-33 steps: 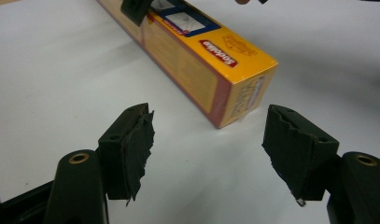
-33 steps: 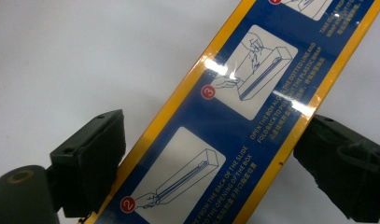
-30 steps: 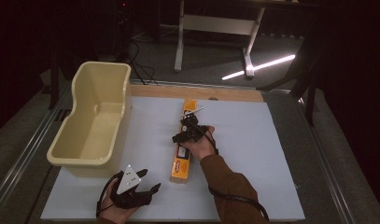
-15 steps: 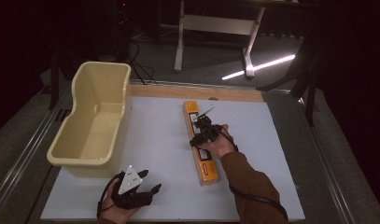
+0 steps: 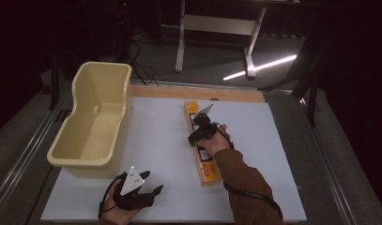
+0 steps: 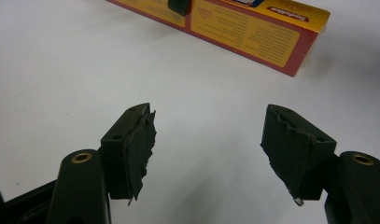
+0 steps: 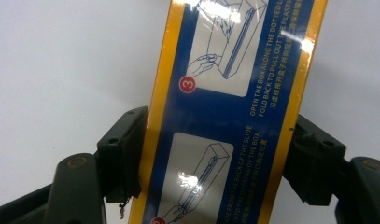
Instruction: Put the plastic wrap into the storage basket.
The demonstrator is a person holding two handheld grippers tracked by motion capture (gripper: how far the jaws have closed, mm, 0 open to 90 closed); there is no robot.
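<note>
The long yellow-and-blue box (image 5: pixel 202 143) lies flat on the white surface (image 5: pixel 156 140), to the right of the cream tub (image 5: pixel 92 126) and well apart from it, its length running away from the person. The right tool (image 5: pixel 202 127) sits over the box's middle stretch; its jaws have just been closing, and in the right gripper view they straddle the box (image 7: pixel 225 116) across its narrow width, both pads touching the yellow edges, so the tool is clamped on the box. The left tool (image 5: pixel 139 190) rests near the surface's front edge, below the tub's near corner, its jaws wide with nothing between them (image 6: pixel 206 154); the box's near end (image 6: pixel 253 35) shows just ahead of it.

The step in hand looks like picking the box up, probably to carry it to the tub. To do it well, I would keep the grip square across the width and close to the midpoint, since a long box held off-centre will droop or swing at 1 end. The glossy film could let it slip, so a firm squeeze before any lift seems wise, and a level lift.

Between the box and the tub the surface is bare; the tub's tall near wall is the 1 obstacle, and the box must clear its rim. The left tool lies out of that path.
</note>
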